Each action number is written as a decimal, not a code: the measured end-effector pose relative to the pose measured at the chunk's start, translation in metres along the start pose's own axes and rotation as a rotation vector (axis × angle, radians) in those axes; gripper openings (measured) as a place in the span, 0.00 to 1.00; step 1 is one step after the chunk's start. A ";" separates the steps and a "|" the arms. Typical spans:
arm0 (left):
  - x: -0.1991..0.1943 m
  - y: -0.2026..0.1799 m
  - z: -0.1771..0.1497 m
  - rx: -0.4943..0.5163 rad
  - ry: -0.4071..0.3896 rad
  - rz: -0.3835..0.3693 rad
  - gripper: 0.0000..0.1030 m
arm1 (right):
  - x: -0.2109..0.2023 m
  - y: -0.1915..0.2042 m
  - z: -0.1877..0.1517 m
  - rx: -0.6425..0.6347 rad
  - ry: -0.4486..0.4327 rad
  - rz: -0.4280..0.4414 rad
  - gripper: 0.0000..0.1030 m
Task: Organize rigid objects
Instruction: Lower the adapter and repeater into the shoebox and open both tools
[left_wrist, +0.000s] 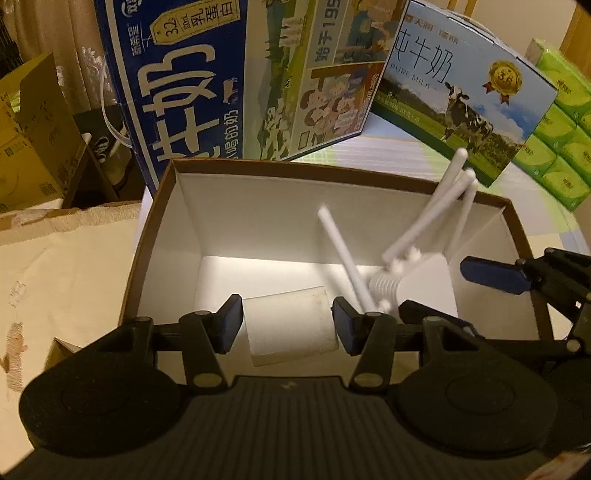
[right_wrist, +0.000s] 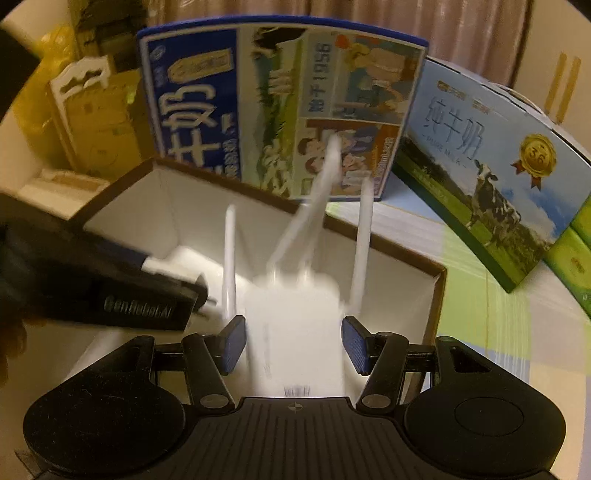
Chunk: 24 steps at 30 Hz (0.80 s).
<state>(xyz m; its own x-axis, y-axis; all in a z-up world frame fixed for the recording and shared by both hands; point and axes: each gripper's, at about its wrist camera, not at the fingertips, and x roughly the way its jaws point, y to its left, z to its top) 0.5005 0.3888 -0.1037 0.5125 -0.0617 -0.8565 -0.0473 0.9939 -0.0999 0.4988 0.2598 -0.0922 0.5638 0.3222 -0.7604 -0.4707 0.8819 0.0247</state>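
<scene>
An open cardboard box (left_wrist: 258, 167) with a brown rim and white inside stands in front of me. My left gripper (left_wrist: 288, 326) is low inside it, shut on a small white adapter block (left_wrist: 290, 321). My right gripper (right_wrist: 295, 345) is shut on the body of a white router (right_wrist: 295, 314), whose several thin antennas (right_wrist: 364, 236) stick up over the box rim (right_wrist: 369, 238). In the left wrist view the router (left_wrist: 384, 282) sits at the right of the box, beside one blue pad (left_wrist: 491, 275) of the right gripper. The right wrist view is blurred.
Behind the box stand a tall blue milk carton case (left_wrist: 177, 92) and a lighter blue milk case with a cow picture (left_wrist: 461, 96). Green tissue packs (left_wrist: 561, 140) are stacked far right. Yellow cardboard boxes (left_wrist: 33, 140) sit at the left, past a cream cloth (left_wrist: 66, 266).
</scene>
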 end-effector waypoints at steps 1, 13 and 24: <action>0.001 0.001 0.001 -0.005 0.002 -0.003 0.47 | 0.001 -0.002 0.001 -0.001 0.005 0.004 0.52; 0.000 0.000 0.001 -0.010 0.005 -0.030 0.55 | -0.016 -0.006 -0.004 0.024 -0.006 0.053 0.56; -0.044 -0.003 -0.015 -0.017 -0.037 -0.032 0.56 | -0.049 -0.003 -0.019 0.069 -0.010 0.111 0.59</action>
<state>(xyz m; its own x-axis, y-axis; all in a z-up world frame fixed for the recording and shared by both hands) 0.4657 0.3871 -0.0733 0.5457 -0.0899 -0.8332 -0.0448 0.9897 -0.1362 0.4594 0.2346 -0.0672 0.5177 0.4227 -0.7439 -0.4830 0.8620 0.1537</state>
